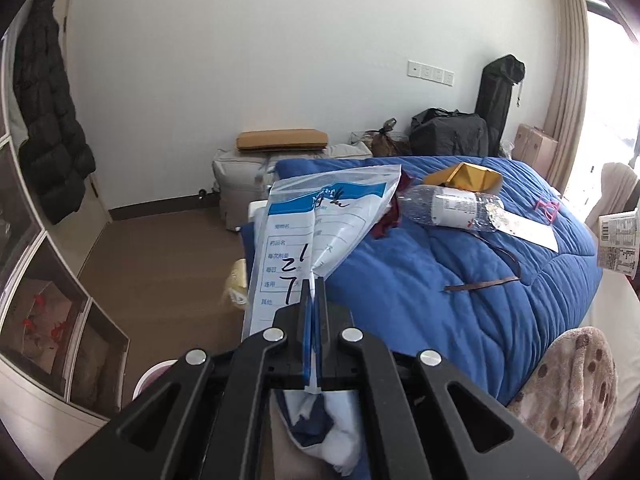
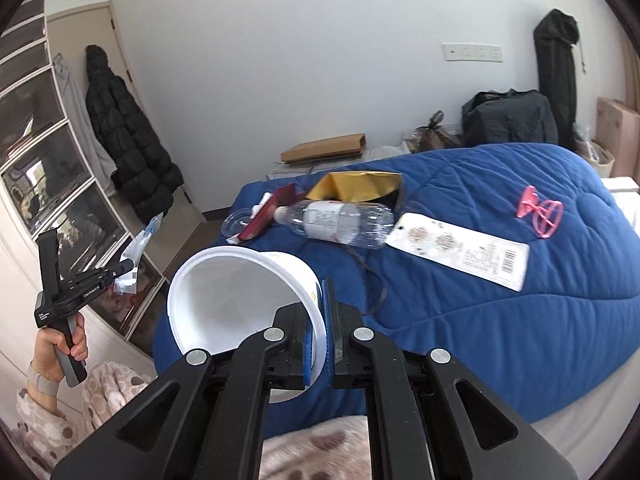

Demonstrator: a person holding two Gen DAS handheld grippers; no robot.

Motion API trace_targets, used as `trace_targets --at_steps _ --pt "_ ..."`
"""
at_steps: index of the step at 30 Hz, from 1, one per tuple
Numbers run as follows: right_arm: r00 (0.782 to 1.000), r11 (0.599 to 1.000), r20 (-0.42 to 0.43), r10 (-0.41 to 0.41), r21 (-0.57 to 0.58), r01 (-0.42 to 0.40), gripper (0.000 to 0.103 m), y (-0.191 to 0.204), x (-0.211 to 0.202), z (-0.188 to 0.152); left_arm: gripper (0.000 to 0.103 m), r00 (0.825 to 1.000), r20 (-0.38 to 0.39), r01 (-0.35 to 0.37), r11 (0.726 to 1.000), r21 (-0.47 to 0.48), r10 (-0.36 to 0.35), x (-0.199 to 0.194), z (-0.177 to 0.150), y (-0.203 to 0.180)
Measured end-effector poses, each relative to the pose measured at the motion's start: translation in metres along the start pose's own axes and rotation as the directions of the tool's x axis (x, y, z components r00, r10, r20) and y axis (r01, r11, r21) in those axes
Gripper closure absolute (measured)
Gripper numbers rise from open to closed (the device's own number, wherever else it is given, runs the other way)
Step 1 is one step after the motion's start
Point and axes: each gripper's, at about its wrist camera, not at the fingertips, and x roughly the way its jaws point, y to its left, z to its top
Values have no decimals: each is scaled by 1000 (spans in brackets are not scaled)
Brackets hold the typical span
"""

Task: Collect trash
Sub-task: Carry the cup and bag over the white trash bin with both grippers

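My left gripper is shut on a clear zip bag with a blue and white label, held in the air off the left side of the bed; the bag also shows in the right wrist view. My right gripper is shut on the rim of a white paper cup, tilted on its side above the blue quilt; the cup shows at the right edge of the left wrist view. On the quilt lie a clear plastic bottle, a gold wrapper, a dark red packet, a white card and a pink plastic piece.
A pink bin rim shows on the floor below my left gripper. Storage drawers line the left wall and a black coat hangs above them. Bags and boxes stand behind the bed. A thin brown strap lies on the quilt.
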Motion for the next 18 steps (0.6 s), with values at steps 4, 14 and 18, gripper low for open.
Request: trace_targets --at_steps 4,14,18 --pt "993 992 -53 103 -74 -107 99 72 48 14 102 998 8 -59 993 -104 60 -23 -24 64" --pt "908 897 -285 306 -233 -375 99 261 187 10 102 980 -125 -180 954 -240 154 -34 -108 204" --pt "860 831 -389 332 -310 -461 99 316 242 3 102 971 -188 -192 953 -236 149 -22 -132 237"
